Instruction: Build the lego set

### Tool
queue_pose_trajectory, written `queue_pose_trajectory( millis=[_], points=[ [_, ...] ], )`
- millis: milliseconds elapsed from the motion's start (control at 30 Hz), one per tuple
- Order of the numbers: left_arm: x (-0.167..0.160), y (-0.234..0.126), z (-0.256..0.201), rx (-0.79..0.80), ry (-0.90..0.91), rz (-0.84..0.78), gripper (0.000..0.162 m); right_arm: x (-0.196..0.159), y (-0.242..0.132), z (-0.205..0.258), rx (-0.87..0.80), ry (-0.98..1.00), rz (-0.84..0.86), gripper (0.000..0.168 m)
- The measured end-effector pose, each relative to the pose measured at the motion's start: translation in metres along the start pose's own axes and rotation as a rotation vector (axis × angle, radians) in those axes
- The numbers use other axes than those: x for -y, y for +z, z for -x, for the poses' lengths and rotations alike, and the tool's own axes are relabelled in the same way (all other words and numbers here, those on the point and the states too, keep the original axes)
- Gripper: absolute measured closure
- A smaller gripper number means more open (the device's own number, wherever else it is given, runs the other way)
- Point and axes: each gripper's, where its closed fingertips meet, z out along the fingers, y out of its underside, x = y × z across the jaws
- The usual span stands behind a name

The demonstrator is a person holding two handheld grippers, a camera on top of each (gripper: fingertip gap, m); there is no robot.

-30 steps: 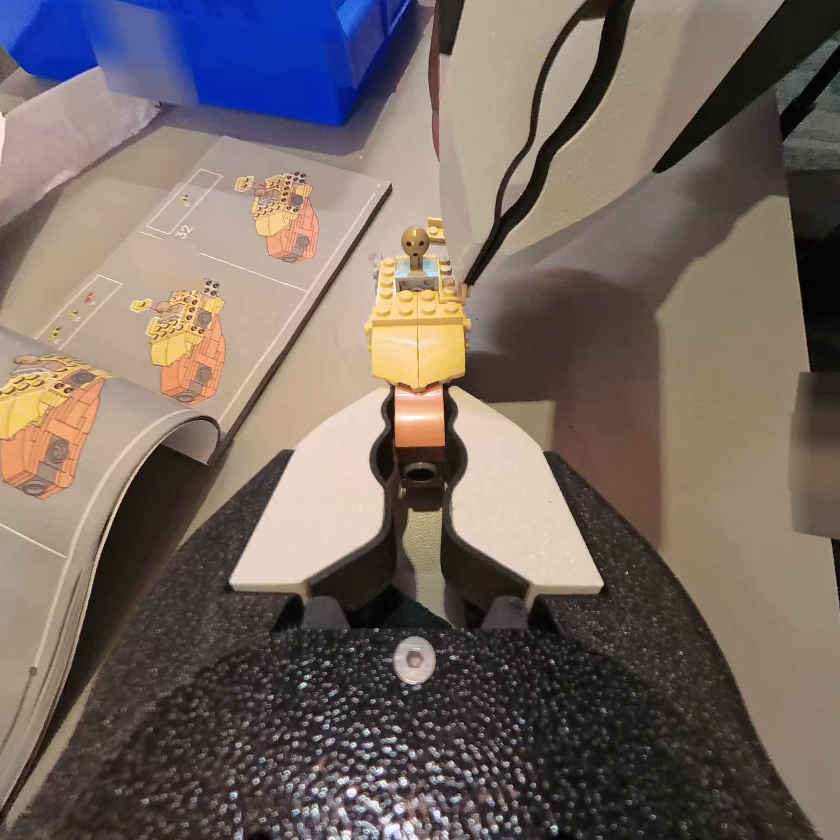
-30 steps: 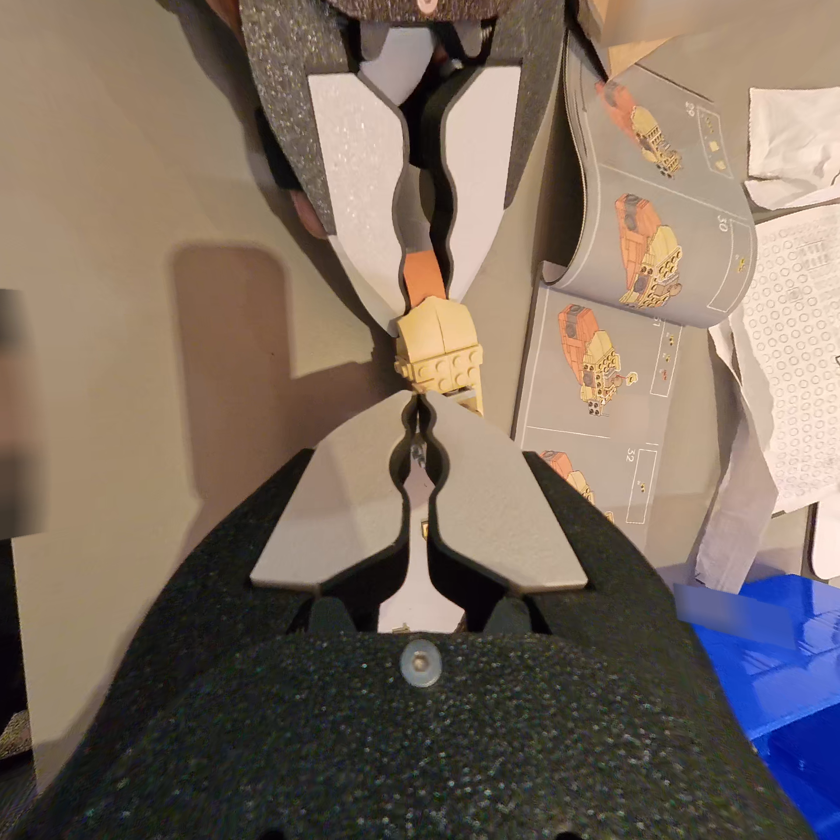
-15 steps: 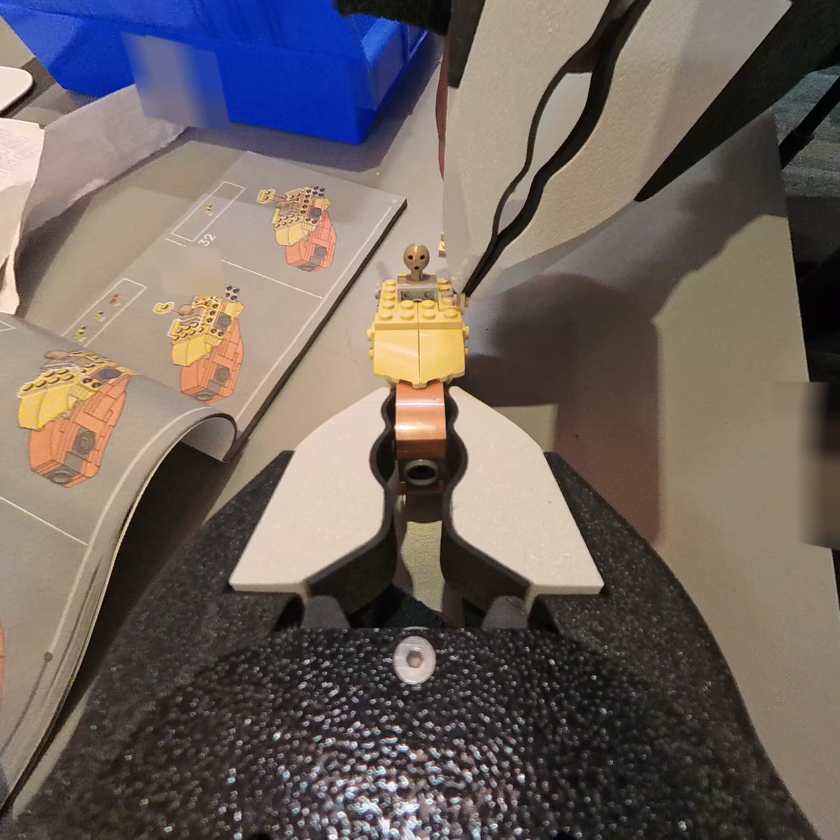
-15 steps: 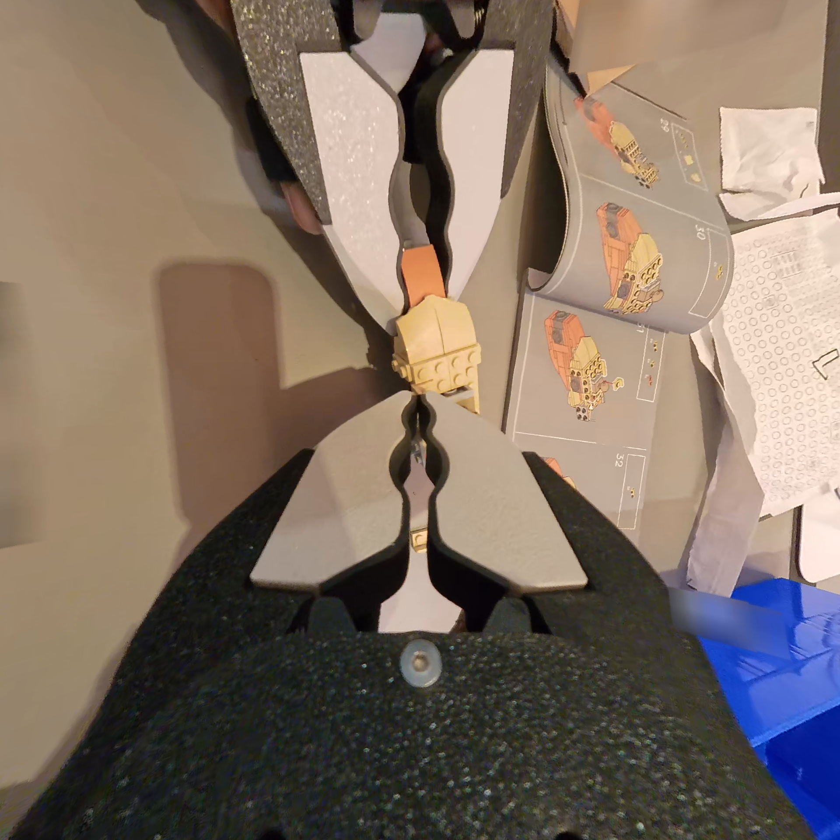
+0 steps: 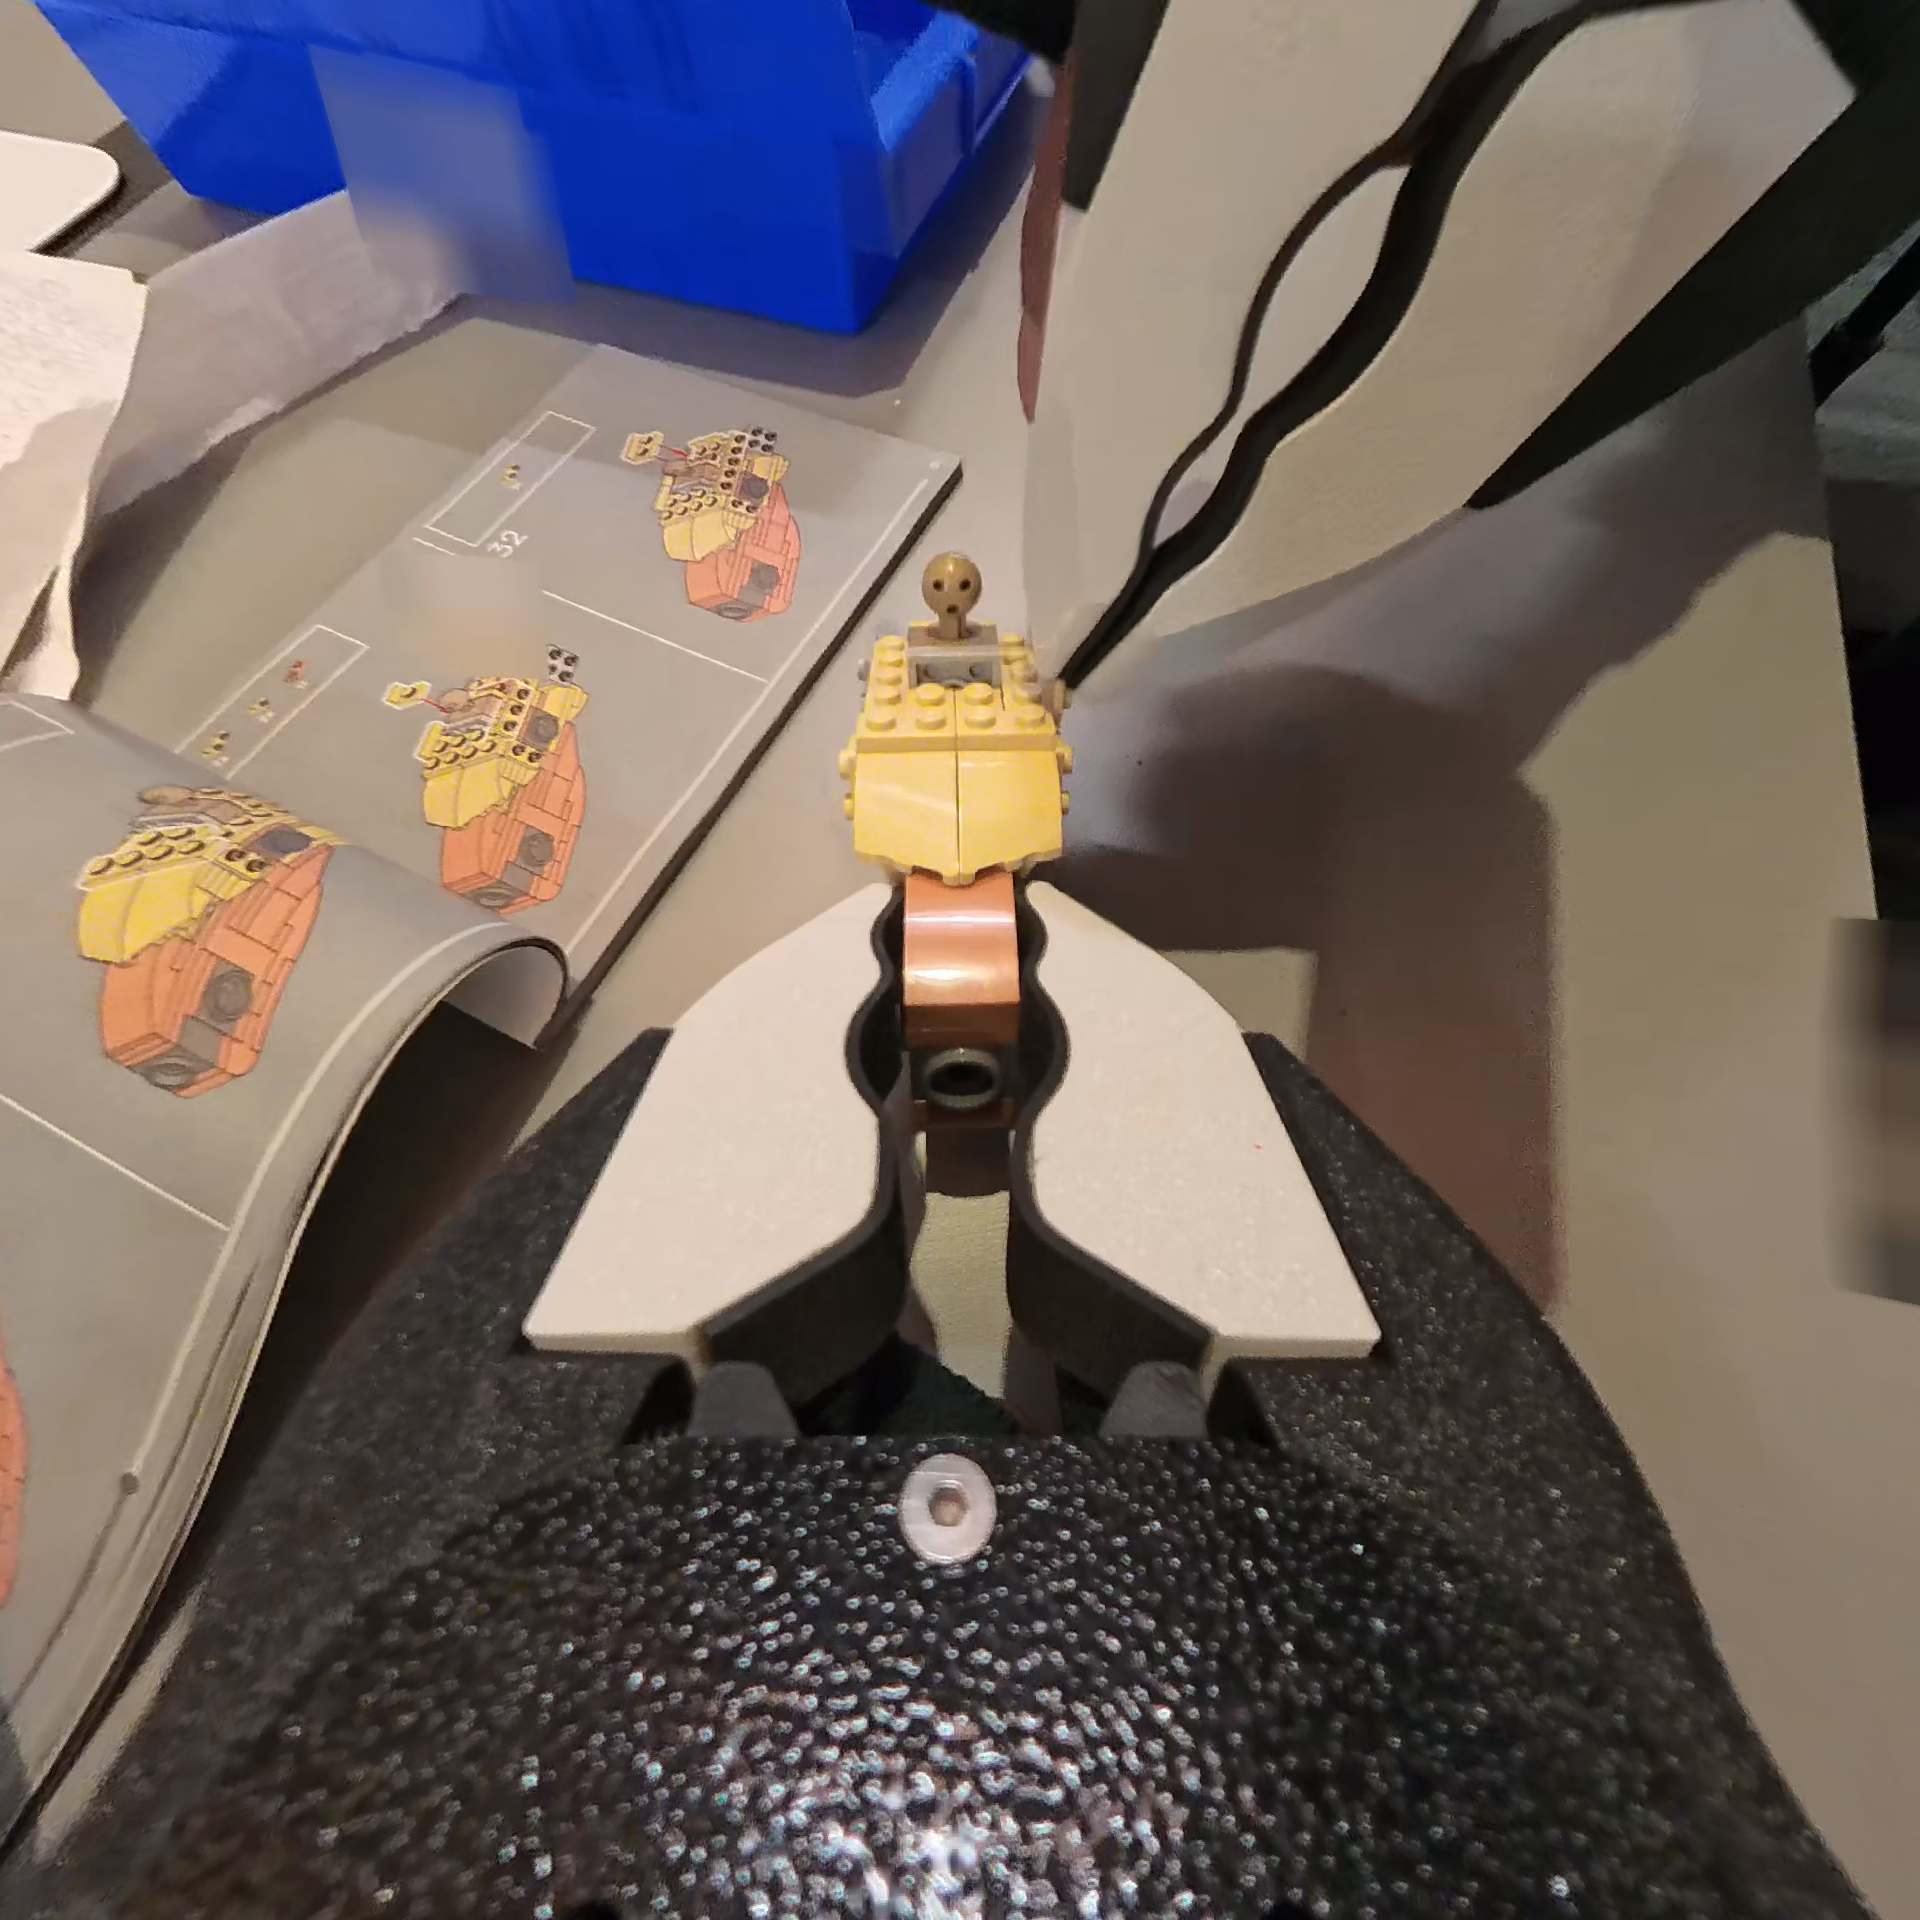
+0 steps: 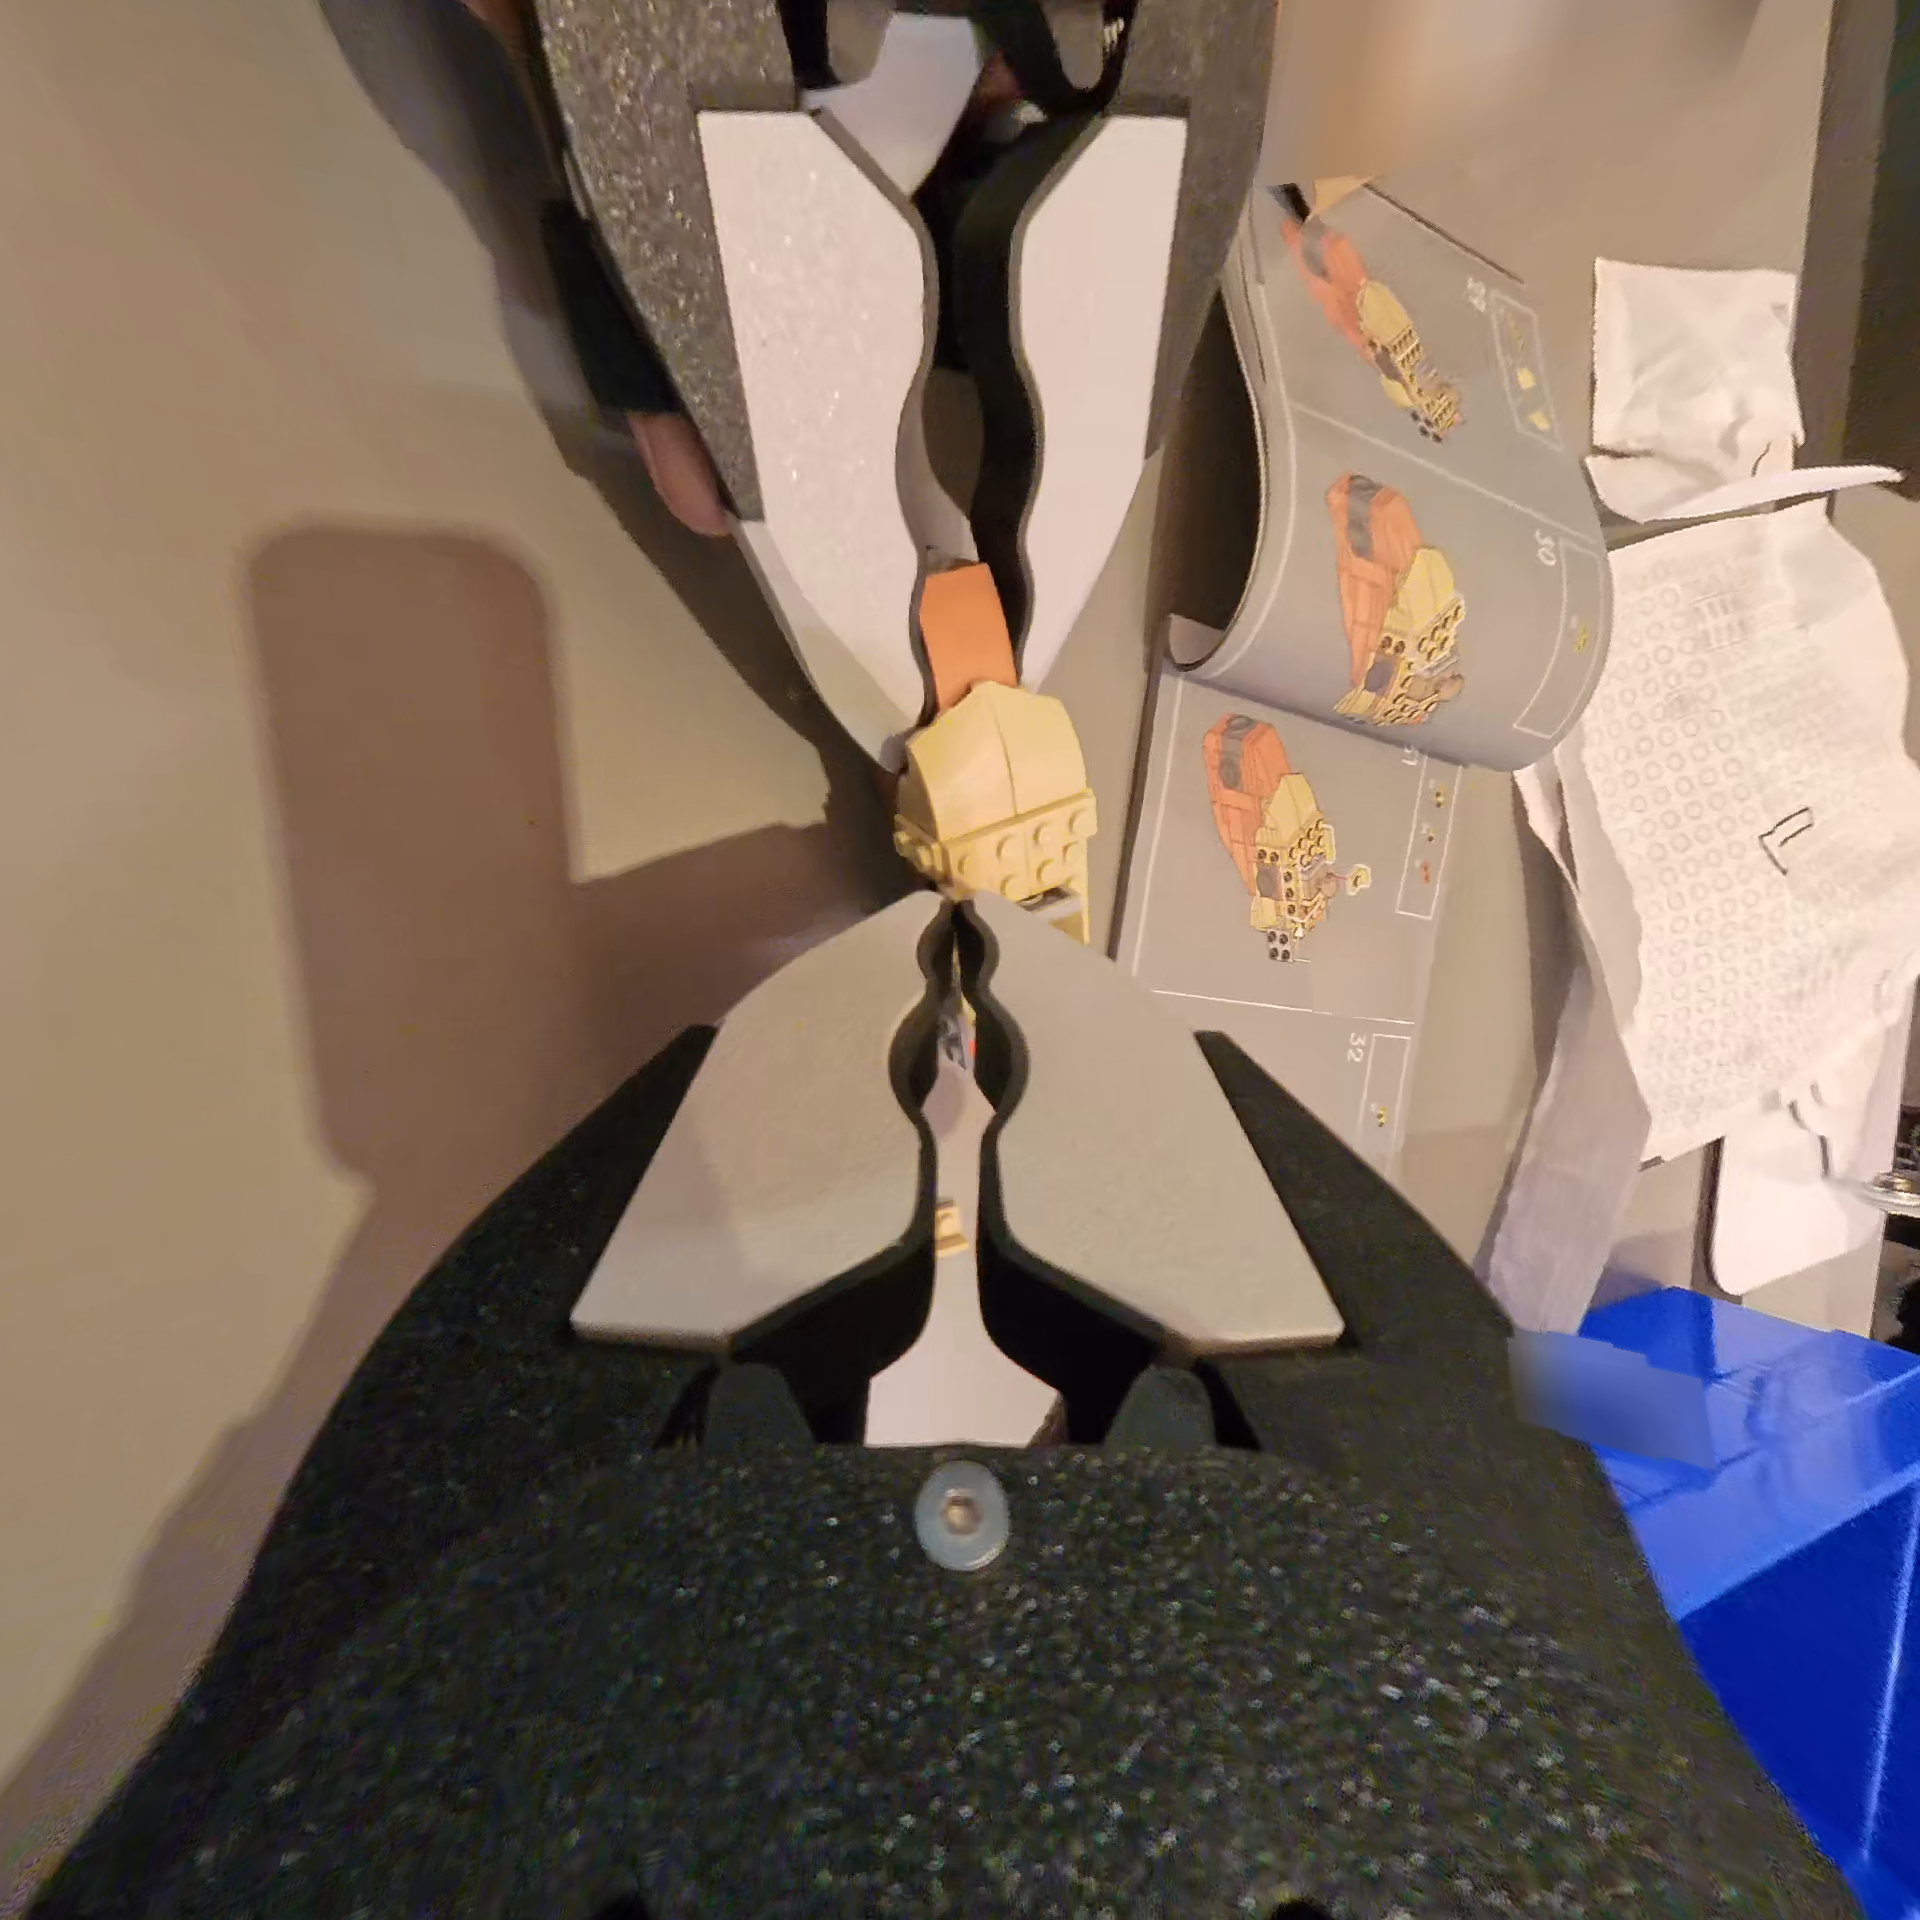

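Observation:
The lego model is a tan-yellow studded body (image 5: pixel 956 800) on a brown curved base (image 5: pixel 958 966), with a small ball-topped stalk (image 5: pixel 951 584) at its far end. My left gripper (image 5: pixel 961 914) is shut on the brown base and holds the model above the table. My right gripper (image 6: pixel 956 914) is shut; its tips touch the model's far right corner, as the left wrist view (image 5: pixel 1070 675) shows. The model (image 6: pixel 997 800) sits between both grippers in the right wrist view, with the left gripper (image 6: pixel 966 717) beyond it. I cannot tell if a piece sits between the right tips.
The open instruction booklet (image 5: pixel 623 623) lies left of the model, one page curled up; it shows on the right in the right wrist view (image 6: pixel 1299 883). A blue bin (image 5: pixel 623 156) stands behind it. White papers (image 6: pixel 1766 779) lie beside the booklet. A loose tan piece (image 6: pixel 945 1216) lies on the table. Both grippers' tips are close together, under 4 cm apart.
Both grippers keep their hold and contact at the model. The left gripper with the model has shifted slightly, so the booklet and bin sit further right in its view.

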Motion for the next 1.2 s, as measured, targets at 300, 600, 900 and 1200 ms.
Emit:
queue_pose_trajectory(
  millis=[300,600,900,1200],
  points=[
    [0.027,-0.021,-0.003,-0.108,-0.150,-0.226,0.144,0.016,-0.041,-0.023,-0.094,0.066,-0.137,0.166],
    [0.031,-0.022,-0.004,-0.118,-0.152,-0.251,0.144,0.022,-0.036,-0.019,-0.139,-0.018,-0.123,0.166],
    [0.034,-0.025,-0.003,-0.118,-0.135,-0.281,0.145,0.022,-0.035,-0.018,-0.061,0.038,-0.164,0.167],
    [0.038,-0.034,0.011,-0.142,-0.308,-0.359,0.145,0.032,-0.056,-0.036,-0.260,-0.053,-0.292,0.148]
  ],
)
